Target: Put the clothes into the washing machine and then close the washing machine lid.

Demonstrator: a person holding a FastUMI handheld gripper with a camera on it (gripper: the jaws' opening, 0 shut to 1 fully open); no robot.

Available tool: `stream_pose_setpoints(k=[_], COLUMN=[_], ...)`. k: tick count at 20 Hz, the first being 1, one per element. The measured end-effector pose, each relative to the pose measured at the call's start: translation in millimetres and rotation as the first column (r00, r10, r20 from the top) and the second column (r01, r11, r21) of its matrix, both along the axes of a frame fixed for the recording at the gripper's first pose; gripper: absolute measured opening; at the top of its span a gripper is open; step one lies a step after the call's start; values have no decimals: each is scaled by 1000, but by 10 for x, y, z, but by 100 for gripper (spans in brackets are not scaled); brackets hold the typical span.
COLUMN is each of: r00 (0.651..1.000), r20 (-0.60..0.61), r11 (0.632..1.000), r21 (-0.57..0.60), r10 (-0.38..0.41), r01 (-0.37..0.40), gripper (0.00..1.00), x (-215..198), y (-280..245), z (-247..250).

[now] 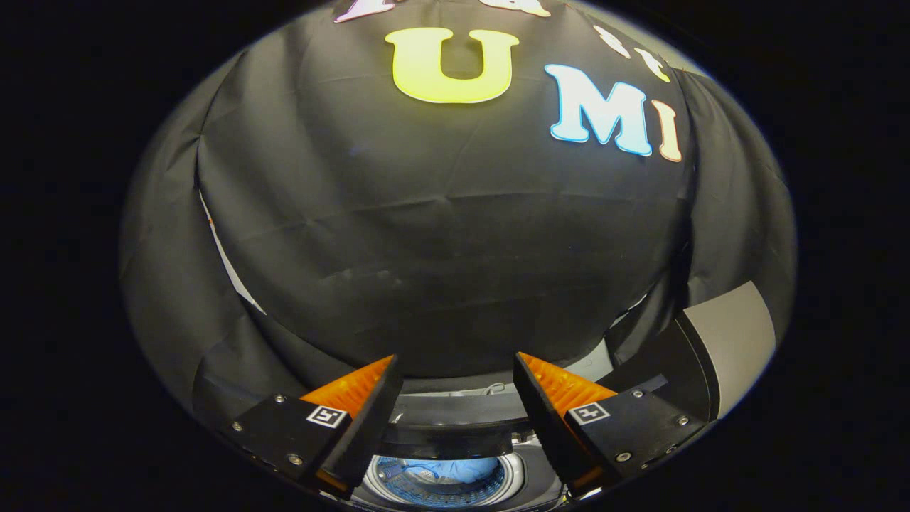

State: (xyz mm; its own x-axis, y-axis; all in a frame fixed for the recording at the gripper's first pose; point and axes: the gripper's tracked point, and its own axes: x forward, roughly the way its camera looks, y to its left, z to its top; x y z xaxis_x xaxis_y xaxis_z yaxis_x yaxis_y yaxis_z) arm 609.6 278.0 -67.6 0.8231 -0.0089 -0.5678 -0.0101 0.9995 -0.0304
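Gripper (455, 370) spread wide and holding nothing, above the open washing machine (455, 427).

At the bottom centre of the frame, between and below the fingers, the round drum holds blue clothes (444, 471). The raised lid (711, 348) stands at lower right, just beside the right finger. Black cloth wall (441, 249) covers the upper and middle frame beyond the fingers.

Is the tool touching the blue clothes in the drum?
Apart. The gripper view shows the tool open and empty, above the blue clothes in the drum.
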Motion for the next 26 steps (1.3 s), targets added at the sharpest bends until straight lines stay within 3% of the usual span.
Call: stream_pose_setpoints(k=[26], r00=[997], r20=[83], r11=[1000], r21=[-5], r10=[1], r01=[0], gripper=[97], x=[-624], y=[-33], z=[-54])
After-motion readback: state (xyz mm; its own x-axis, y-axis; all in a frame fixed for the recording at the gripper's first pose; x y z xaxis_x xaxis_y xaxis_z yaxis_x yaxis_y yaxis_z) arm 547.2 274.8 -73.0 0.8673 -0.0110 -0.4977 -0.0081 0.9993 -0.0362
